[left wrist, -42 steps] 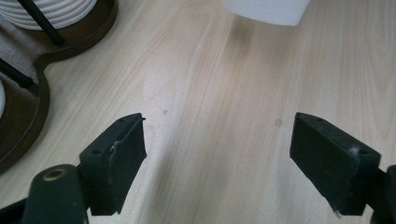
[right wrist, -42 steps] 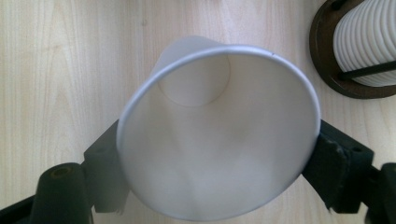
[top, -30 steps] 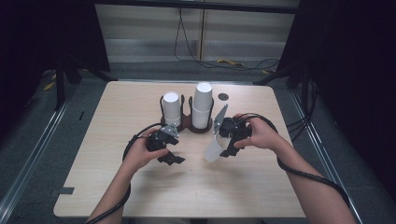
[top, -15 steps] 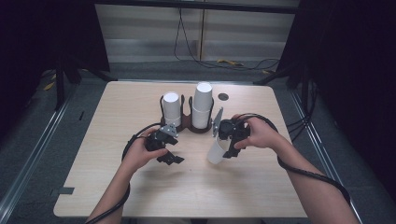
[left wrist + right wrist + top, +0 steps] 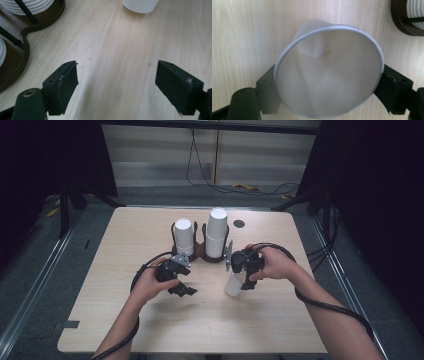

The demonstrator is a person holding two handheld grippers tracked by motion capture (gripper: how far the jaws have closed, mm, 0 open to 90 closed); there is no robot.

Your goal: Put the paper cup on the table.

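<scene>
Crushing is risked if the cup (image 5: 329,70), pinched by the right tool (image 5: 328,87), is squeezed harder; the left tool (image 5: 116,85) is spread.

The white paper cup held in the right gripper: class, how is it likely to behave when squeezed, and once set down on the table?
The white paper cup looks thin-walled and empty, so it is probably very light and would dent if the right gripper, clamped on its sides, squeezed harder. Its rim appears slightly oval already. Set down on the wooden table, it would likely tip at a nudge or roll in a curve.
</scene>
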